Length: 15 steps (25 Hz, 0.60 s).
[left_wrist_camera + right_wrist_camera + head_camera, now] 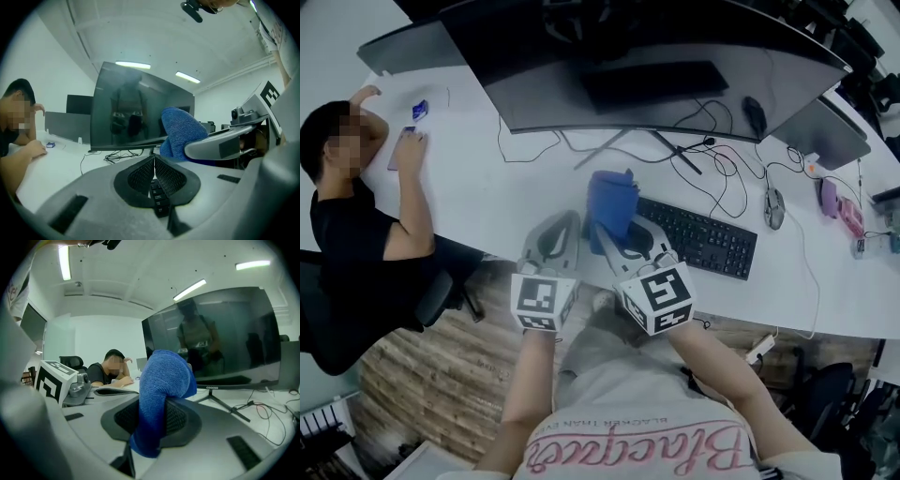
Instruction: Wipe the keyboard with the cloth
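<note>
Cloth (pixel 612 202), blue and bunched, is pinched between the jaws of the right gripper (pixel 619 242). In the right gripper view the cloth (pixel 164 380) rises in a rounded fold above the pads, and a short tail hangs below them. In the head view it sits at the near left end of the black keyboard (pixel 701 239) on the white desk (pixel 478 187) (whether it touches the keys cannot be told). The left gripper (pixel 558 234) is just beside the right one, its jaws pressed together with nothing between them. The left gripper view shows a strip of keys (pixel 158 199) through the slit below its pads. A wide curved monitor (pixel 647 75) stands behind the keyboard, and a mouse (pixel 774 208) lies to the keyboard's right. A person (pixel 356 225) sits at the desk's far left.
</note>
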Tool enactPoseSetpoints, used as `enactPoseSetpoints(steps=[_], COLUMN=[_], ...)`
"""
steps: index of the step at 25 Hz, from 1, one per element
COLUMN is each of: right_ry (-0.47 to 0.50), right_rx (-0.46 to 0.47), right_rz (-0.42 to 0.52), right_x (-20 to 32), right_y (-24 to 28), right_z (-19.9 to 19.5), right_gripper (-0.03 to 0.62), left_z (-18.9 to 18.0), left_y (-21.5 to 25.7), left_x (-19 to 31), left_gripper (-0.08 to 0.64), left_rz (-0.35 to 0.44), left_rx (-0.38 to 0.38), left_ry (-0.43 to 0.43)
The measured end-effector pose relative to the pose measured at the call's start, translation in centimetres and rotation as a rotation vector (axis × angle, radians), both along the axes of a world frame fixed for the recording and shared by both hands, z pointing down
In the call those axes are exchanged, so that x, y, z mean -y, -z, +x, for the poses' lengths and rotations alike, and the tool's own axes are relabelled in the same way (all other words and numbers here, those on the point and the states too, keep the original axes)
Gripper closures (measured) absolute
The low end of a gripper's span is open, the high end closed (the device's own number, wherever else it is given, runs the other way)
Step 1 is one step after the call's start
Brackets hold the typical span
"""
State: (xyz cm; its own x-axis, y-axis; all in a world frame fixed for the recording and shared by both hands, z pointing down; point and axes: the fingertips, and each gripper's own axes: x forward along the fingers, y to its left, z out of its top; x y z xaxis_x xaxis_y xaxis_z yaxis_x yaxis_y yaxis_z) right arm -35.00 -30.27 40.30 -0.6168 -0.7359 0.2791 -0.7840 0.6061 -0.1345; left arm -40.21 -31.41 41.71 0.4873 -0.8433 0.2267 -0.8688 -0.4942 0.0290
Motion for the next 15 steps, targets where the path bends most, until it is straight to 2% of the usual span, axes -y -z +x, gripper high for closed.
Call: enactPoseSetpoints(steps=[15], right_ry=[-0.021], right_rx=[0.094], right_rz=[-0.312], right_x=[2.5], right_y=[-8.8], right_z=[-4.1], right_gripper=[0.495], left_z=[-4.3], left_y=[-6.2], left_x=[2.3], left_gripper=[0.554], left_rz=[-0.157], left_rx=[0.027], left_ry=[0.044])
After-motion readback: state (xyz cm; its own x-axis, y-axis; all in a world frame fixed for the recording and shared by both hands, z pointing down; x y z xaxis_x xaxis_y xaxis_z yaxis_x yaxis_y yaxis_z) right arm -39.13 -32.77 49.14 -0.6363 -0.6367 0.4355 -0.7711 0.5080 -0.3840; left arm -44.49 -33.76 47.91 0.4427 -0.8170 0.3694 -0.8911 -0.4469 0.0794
